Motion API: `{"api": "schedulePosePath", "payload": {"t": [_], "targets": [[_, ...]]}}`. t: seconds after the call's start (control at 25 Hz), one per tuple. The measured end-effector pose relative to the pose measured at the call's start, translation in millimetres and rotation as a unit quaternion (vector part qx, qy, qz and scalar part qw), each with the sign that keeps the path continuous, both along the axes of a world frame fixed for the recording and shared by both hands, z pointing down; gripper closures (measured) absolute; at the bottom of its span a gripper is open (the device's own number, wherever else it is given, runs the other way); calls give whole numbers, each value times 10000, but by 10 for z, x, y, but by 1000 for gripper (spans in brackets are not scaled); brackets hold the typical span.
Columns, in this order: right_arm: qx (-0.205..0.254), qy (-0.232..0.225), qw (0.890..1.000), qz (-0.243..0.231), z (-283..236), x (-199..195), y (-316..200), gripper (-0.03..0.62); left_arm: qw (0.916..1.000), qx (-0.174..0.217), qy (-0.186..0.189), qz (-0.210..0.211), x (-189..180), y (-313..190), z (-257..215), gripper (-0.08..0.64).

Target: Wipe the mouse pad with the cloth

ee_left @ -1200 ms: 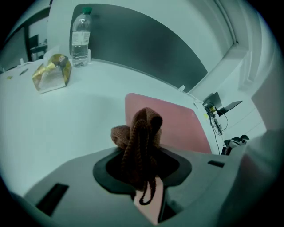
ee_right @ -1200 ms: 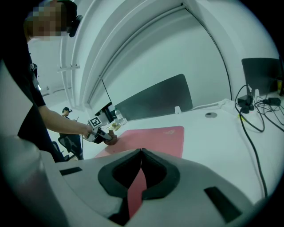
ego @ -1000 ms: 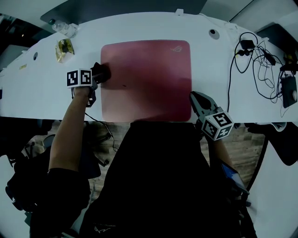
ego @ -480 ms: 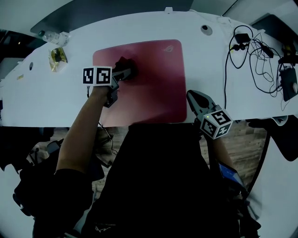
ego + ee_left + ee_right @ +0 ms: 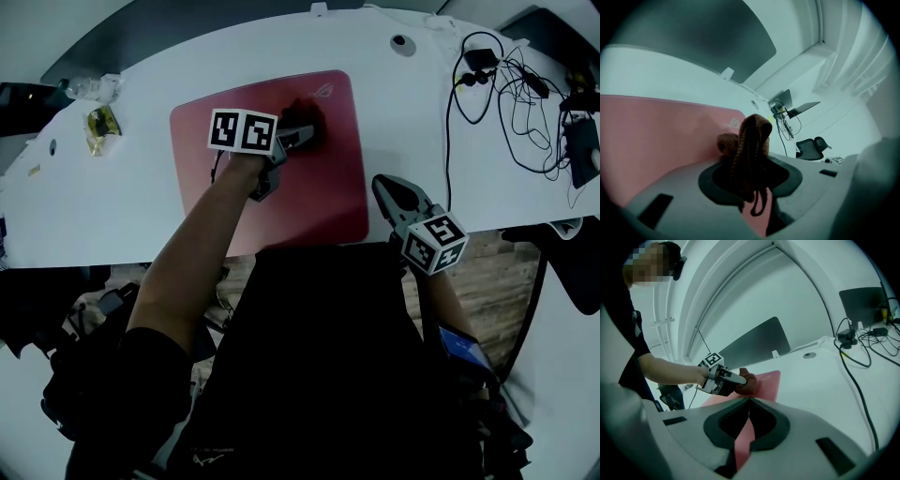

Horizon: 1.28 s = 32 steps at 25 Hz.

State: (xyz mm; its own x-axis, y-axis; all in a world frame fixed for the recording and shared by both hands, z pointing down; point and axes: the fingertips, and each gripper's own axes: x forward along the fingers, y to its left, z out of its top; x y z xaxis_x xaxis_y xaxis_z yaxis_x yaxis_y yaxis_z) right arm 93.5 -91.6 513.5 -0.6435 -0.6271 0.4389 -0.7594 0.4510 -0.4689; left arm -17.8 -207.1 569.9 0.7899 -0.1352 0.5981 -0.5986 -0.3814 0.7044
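The right gripper (image 5: pixel 384 187) sits by the near right corner of the mouse pad (image 5: pixel 319 202), its jaws pressed together on nothing. It is placed to steady the pad if it creeps. Farther out, the left gripper (image 5: pixel 298 134) pinches the bunched cloth (image 5: pixel 307 114) down on the pad's far right area. Apply even pressure, overlap passes, and stop short of the table (image 5: pixel 112 202).

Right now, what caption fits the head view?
Left gripper holds cloth on the mouse pad; right gripper sits shut beside it.
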Motion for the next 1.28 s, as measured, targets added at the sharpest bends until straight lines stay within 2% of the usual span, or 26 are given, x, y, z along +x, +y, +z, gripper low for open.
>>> {"api": "schedulePosePath", "payload": {"t": [0.28,0.44,0.64,0.92,1.12,1.28], "targets": [[-77,-7,10000,46,43,79,-11,566,9986,-110,386,344,644,-12,24,425],[-129,-10,9999,68,62,122,4,566,9987,-145,170,468,814,-55,141,425],[-145,13,9999,30,77,143,22,566,9974,-96,-402,583,762,-119,236,425],[-48,-1,9999,-121,46,-13,11,566,9955,27,-832,448,185,-165,263,425],[11,7,9997,-238,-1,-154,45,566,9913,160,-1253,381,-476,-186,259,423],[30,47,9996,-280,-7,-215,73,566,9891,144,-1461,78,-1099,-230,261,423]]}}
